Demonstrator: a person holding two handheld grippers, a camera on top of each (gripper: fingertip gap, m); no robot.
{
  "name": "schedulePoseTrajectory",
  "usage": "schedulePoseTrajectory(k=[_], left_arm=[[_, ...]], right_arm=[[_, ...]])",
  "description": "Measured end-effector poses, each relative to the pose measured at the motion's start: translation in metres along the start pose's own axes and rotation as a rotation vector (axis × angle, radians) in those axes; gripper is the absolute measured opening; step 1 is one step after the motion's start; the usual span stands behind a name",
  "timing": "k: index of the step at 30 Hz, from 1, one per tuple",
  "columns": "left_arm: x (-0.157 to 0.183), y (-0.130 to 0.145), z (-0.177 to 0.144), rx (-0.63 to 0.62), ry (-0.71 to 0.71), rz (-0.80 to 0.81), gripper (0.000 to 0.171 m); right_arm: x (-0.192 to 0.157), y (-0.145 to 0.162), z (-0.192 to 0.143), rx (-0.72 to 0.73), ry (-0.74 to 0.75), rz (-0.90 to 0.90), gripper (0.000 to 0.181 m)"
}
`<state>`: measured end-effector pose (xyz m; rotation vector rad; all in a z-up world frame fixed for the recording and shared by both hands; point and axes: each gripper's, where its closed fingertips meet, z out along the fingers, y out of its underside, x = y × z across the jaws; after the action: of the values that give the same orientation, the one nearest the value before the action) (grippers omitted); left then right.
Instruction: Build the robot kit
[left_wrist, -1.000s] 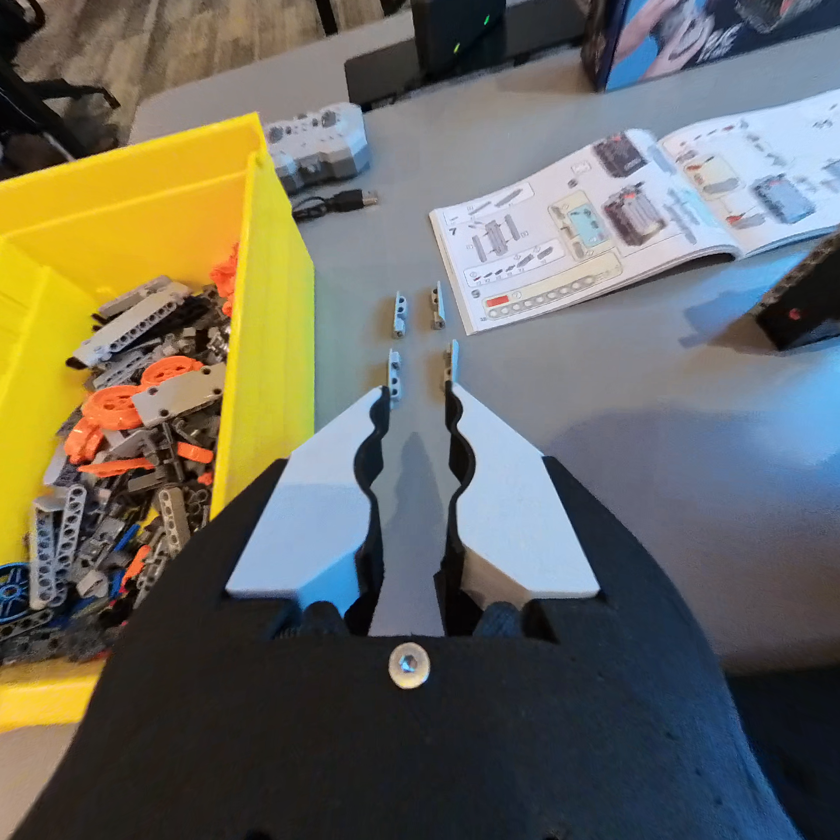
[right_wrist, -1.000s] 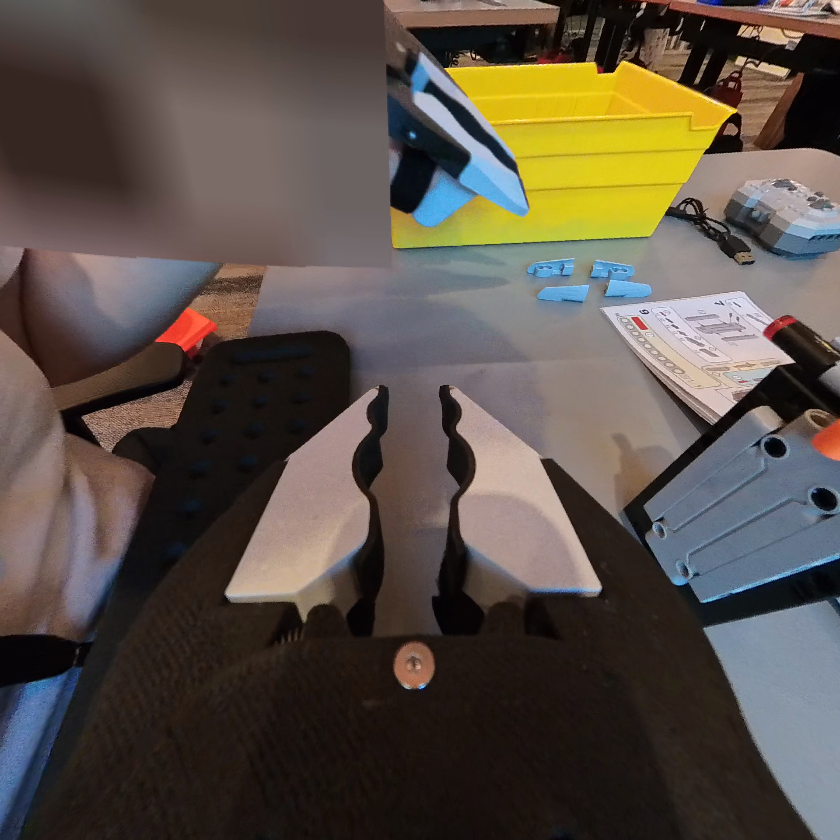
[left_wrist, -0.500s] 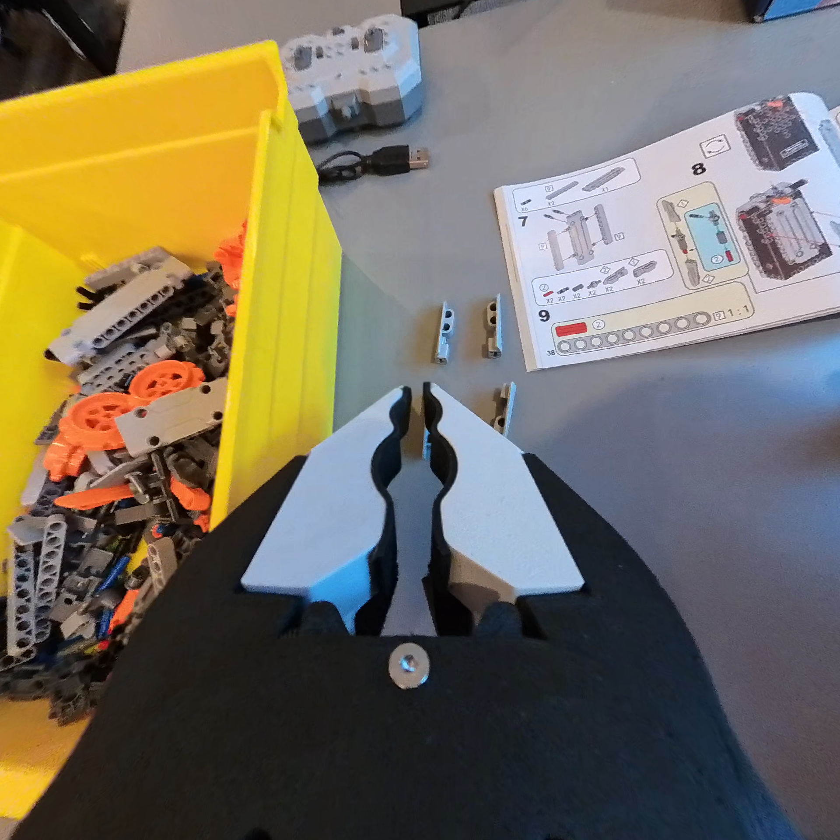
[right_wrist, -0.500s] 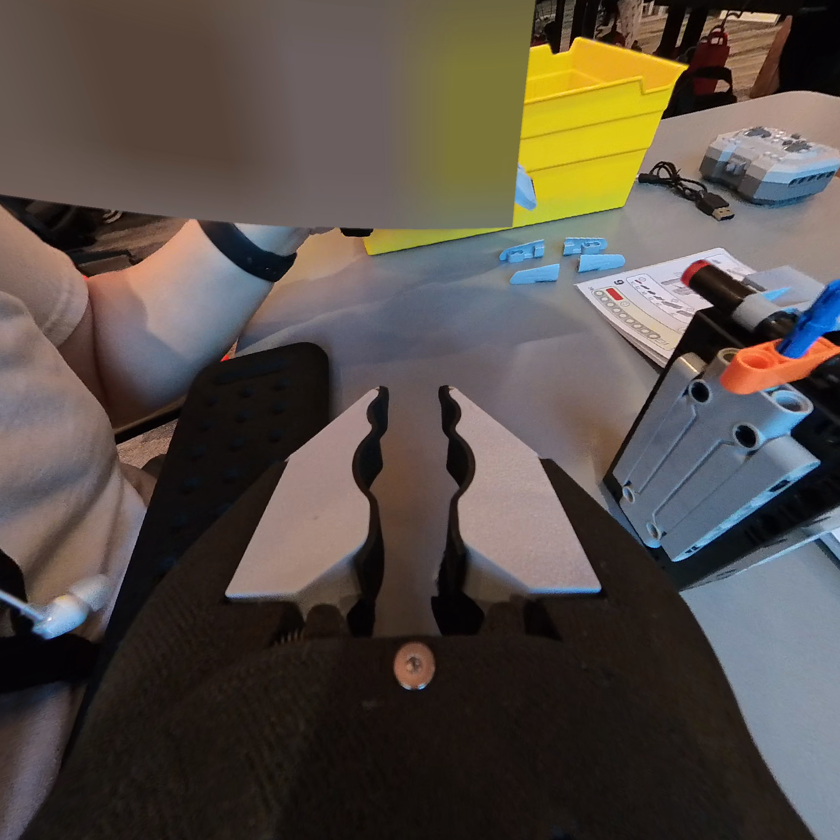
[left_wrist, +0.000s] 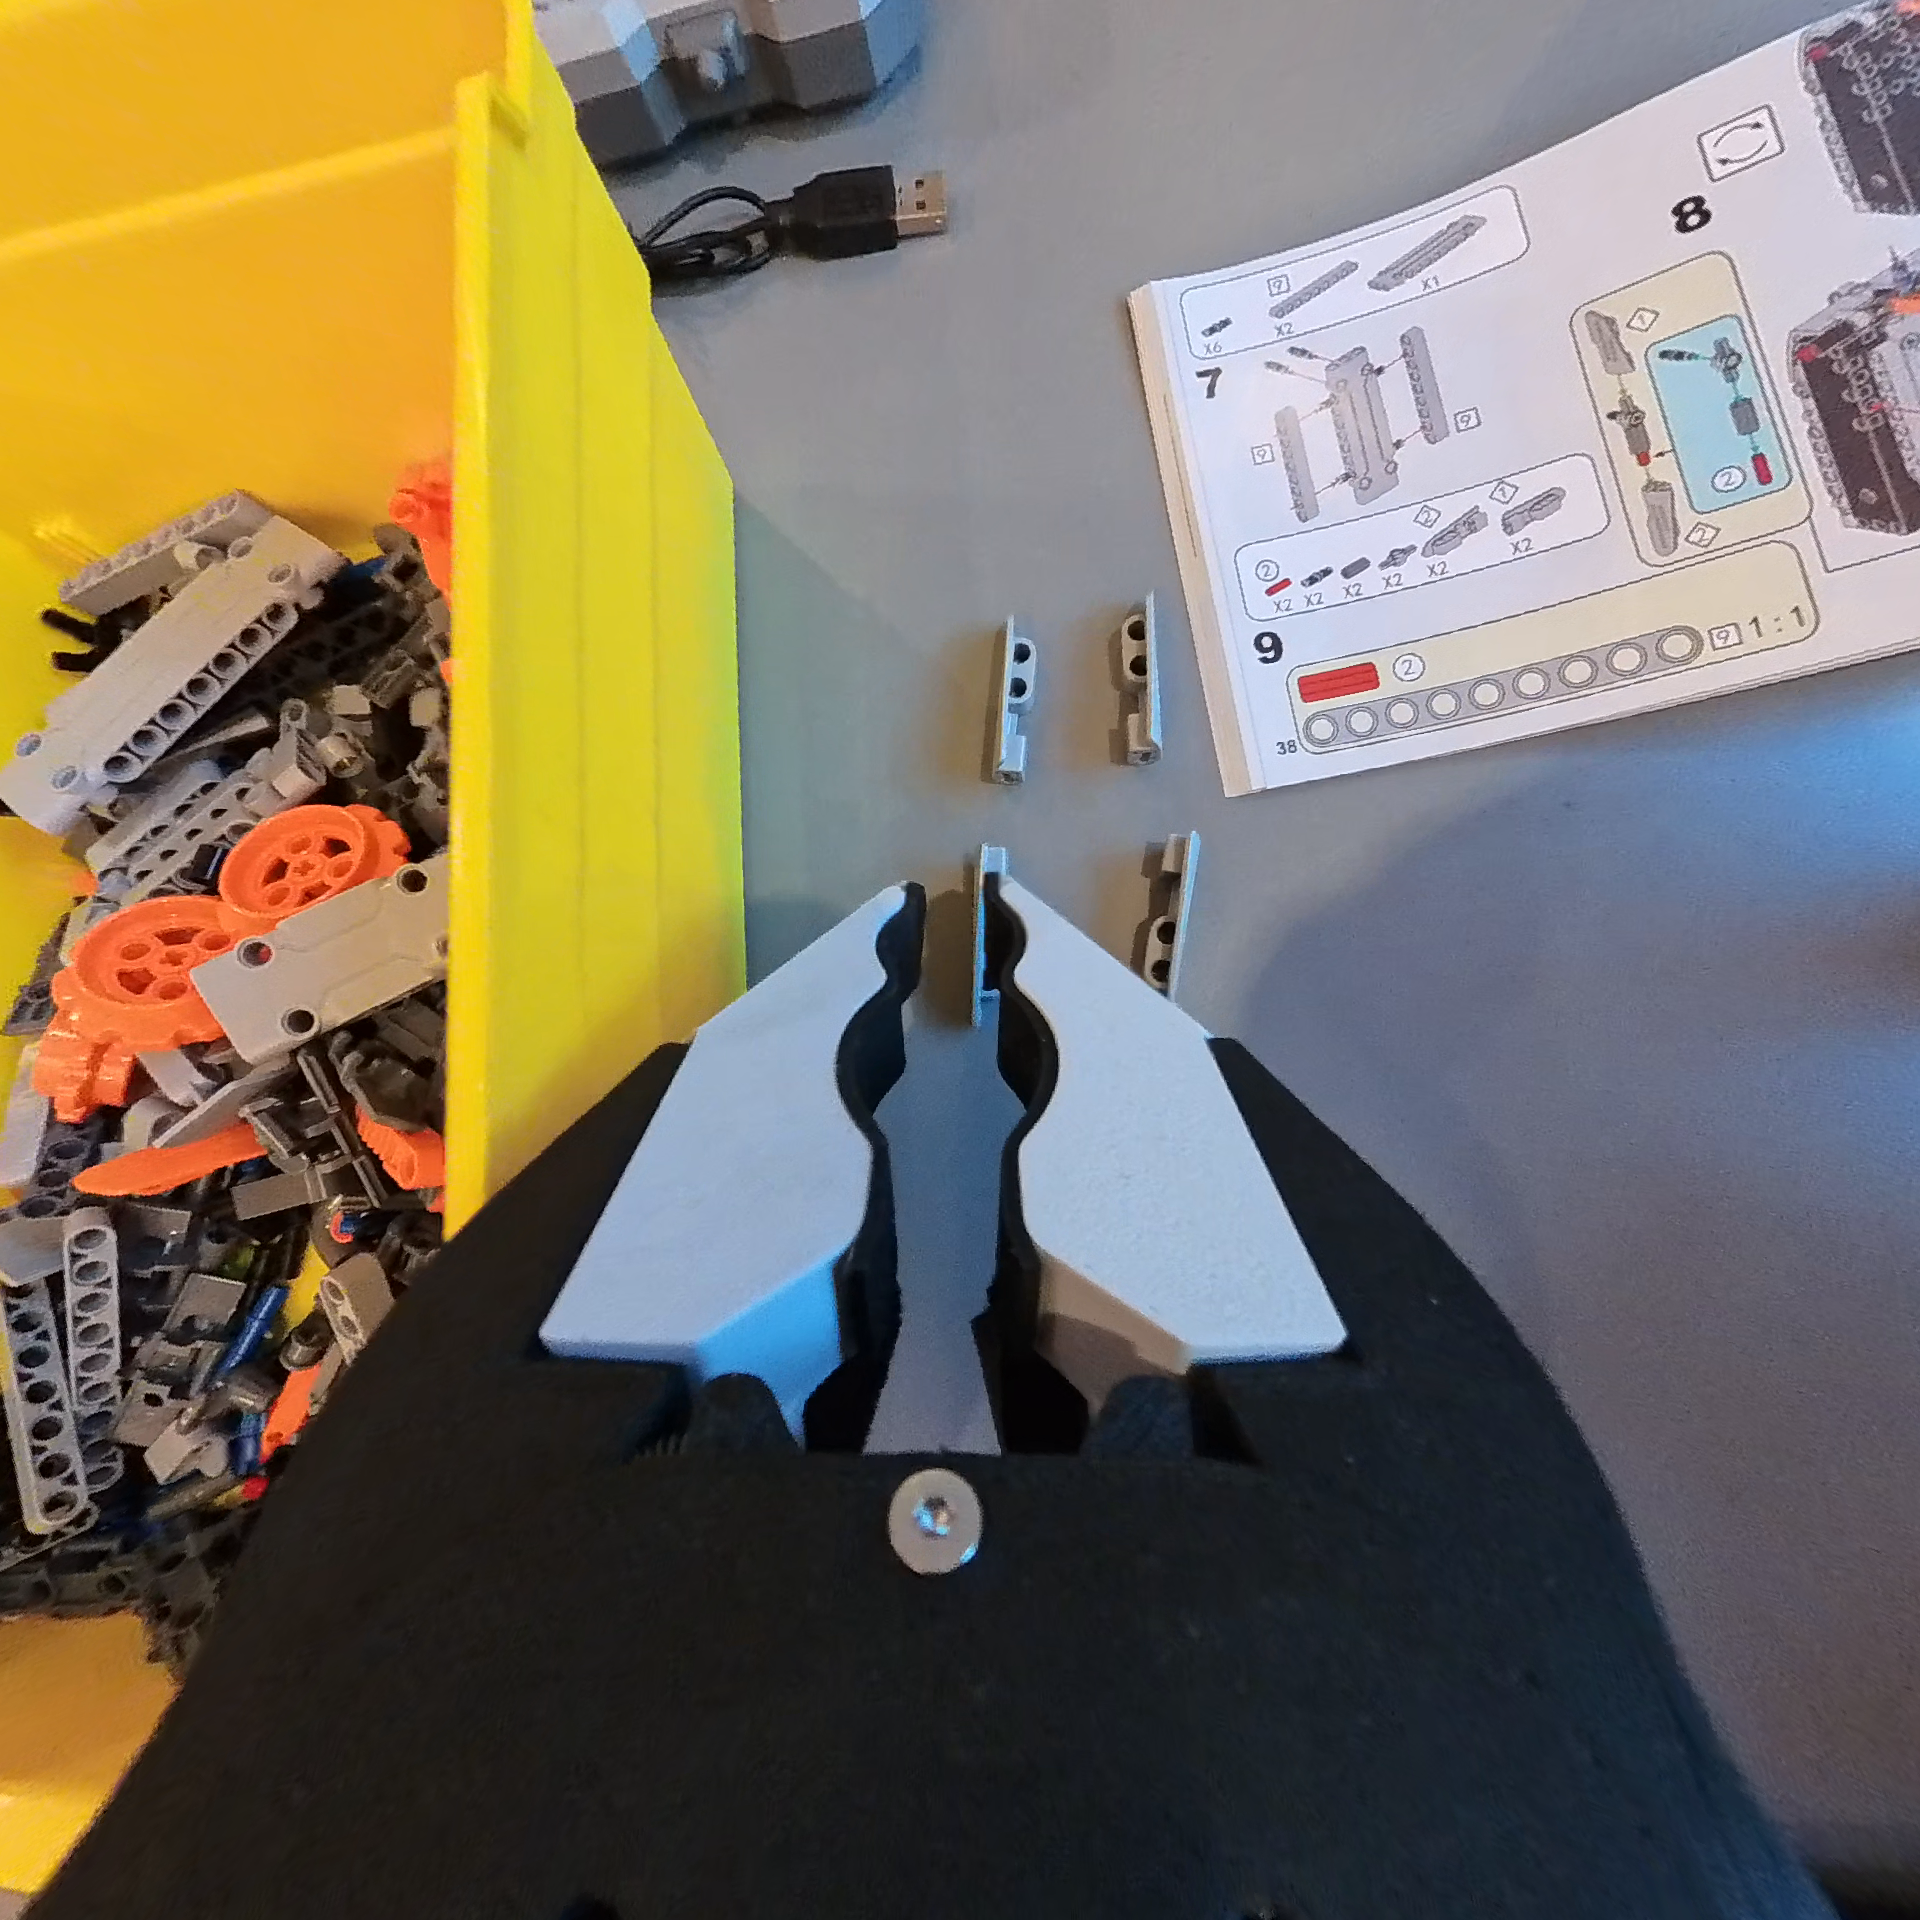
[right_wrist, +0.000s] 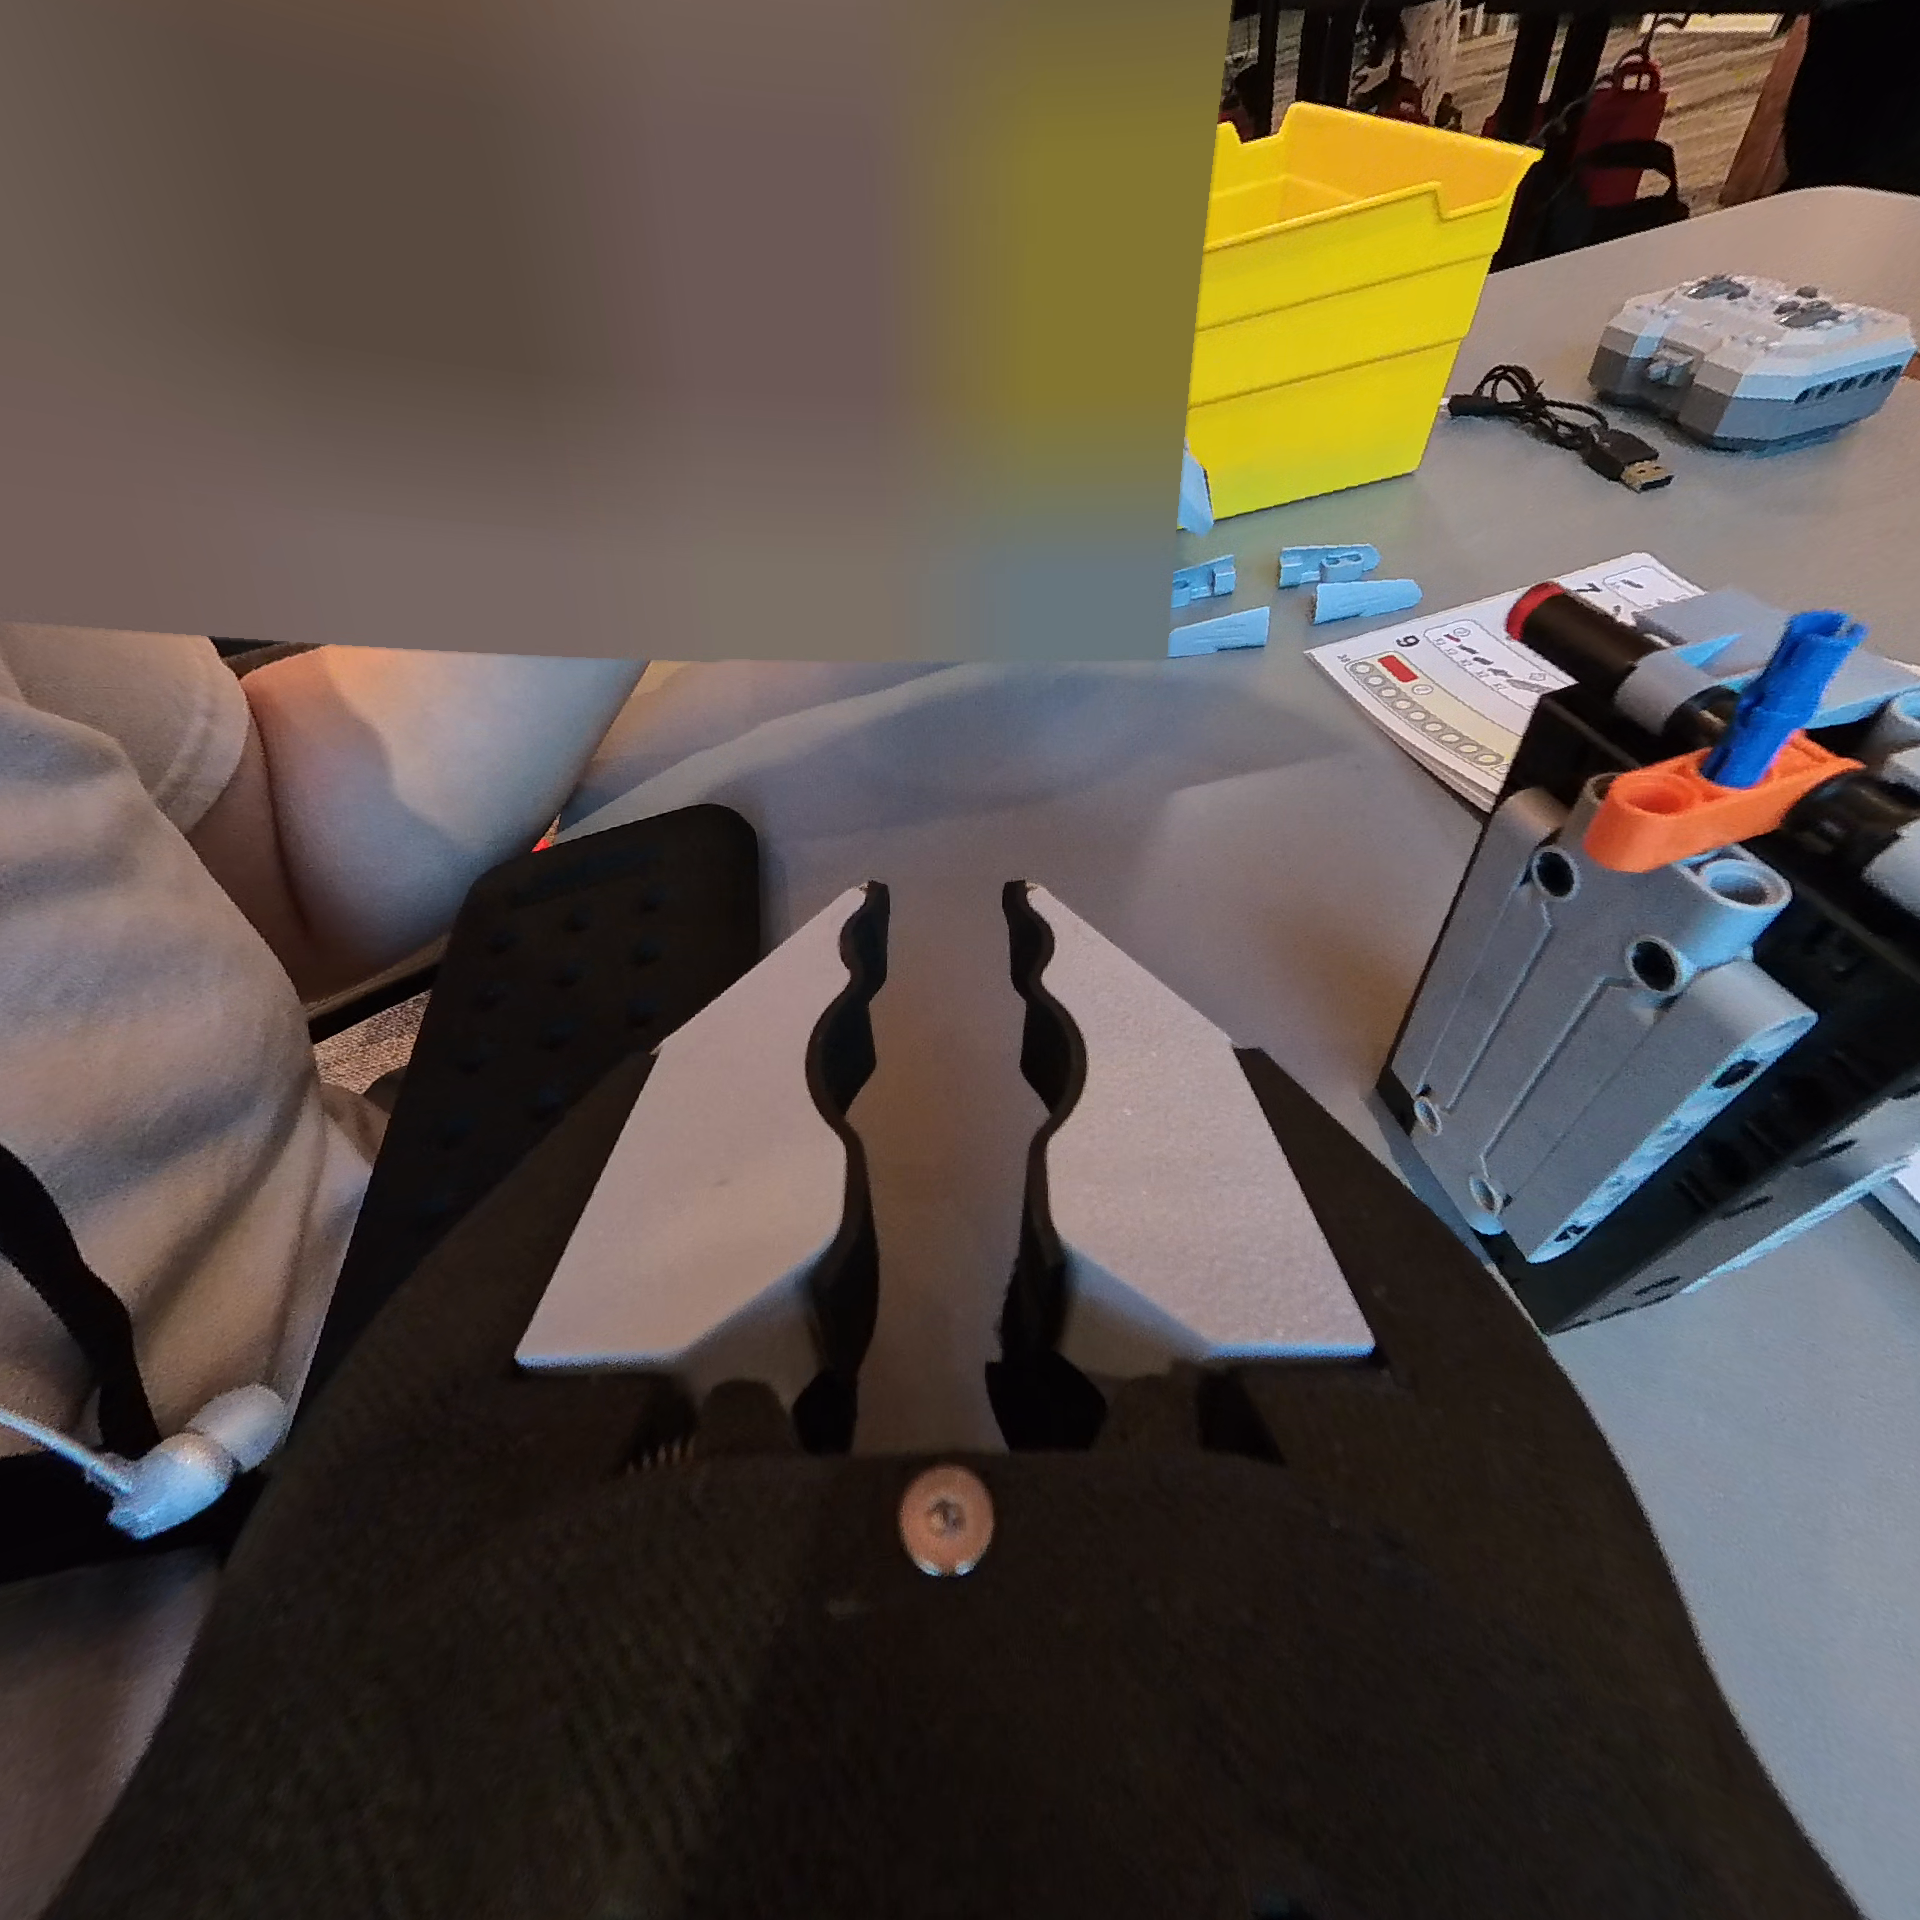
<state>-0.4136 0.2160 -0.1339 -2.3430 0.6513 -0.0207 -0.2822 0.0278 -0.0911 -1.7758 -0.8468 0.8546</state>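
Several small grey panel pieces lie on the grey table (left_wrist: 1558, 1143) between the yellow bin (left_wrist: 592, 727) and an open instruction booklet (left_wrist: 1455, 468). My left gripper (left_wrist: 958, 891) is low over them. The near-left piece (left_wrist: 985, 935) stands between its fingertips against the right finger, with a narrow gap to the left finger. Another piece (left_wrist: 1169, 914) lies just right of the right finger, and two more (left_wrist: 1010, 696) lie ahead. My right gripper (right_wrist: 945, 891) is open and empty over the table's near edge, left of a grey and black motor assembly (right_wrist: 1621, 1039).
The bin holds a heap of grey, black and orange parts (left_wrist: 229, 935). A grey hub (left_wrist: 727, 62) and a USB plug (left_wrist: 862, 208) lie beyond. In the right wrist view are the bin (right_wrist: 1330, 312), the booklet (right_wrist: 1434, 675), a person's arm (right_wrist: 395, 769) and a black dimpled pad (right_wrist: 582, 987). About 25 centimetres separates my left fingertips from my right. The USB plug (left_wrist: 862, 208) is about 20 centimetres from my left fingertips and 35 centimetres from my right. The right camera catches it too, in the right wrist view (right_wrist: 1621, 454).
My left gripper has moved forward and down, and its jaws have narrowed around the near-left piece. The right wrist view has swung, and the motor assembly now shows closer and more upright.
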Motion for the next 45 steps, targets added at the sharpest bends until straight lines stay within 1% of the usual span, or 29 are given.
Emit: schedulePoseTrajectory(k=[4,7,10,15,20,24,27,39,45], left_arm=[[0.001,0.001,0.004,-0.019,-0.006,0.021,0.007],[0.009,-0.001,0.004,-0.012,0.035,0.002,0.004],[0.009,0.002,0.006,-0.034,0.035,0.005,0.008],[0.012,0.009,0.010,-0.068,0.065,-0.015,0.008],[0.010,0.009,0.010,-0.061,0.064,-0.027,0.004],[0.011,0.008,0.007,-0.057,0.072,-0.046,0.004],[0.004,0.005,0.003,-0.035,0.044,-0.058,0.005],[0.008,0.010,0.011,-0.073,0.059,-0.040,0.008],[0.008,0.010,0.013,-0.076,0.056,-0.025,0.002]], right_arm=[[0.000,0.000,0.000,0.001,0.000,-0.001,0.022],[0.000,-0.001,-0.001,0.001,0.002,-0.004,0.022],[0.000,-0.001,-0.001,0.003,0.001,-0.002,0.022],[-0.001,-0.002,-0.002,0.003,-0.003,-0.002,0.022],[-0.002,-0.001,-0.002,-0.003,-0.002,-0.009,0.021],[-0.002,-0.001,-0.002,-0.004,-0.003,-0.008,0.021],[-0.002,-0.001,-0.003,-0.003,-0.002,-0.007,0.021],[-0.003,-0.001,-0.003,-0.004,-0.006,-0.003,0.021],[-0.002,0.000,-0.002,-0.007,-0.008,0.002,0.021]])
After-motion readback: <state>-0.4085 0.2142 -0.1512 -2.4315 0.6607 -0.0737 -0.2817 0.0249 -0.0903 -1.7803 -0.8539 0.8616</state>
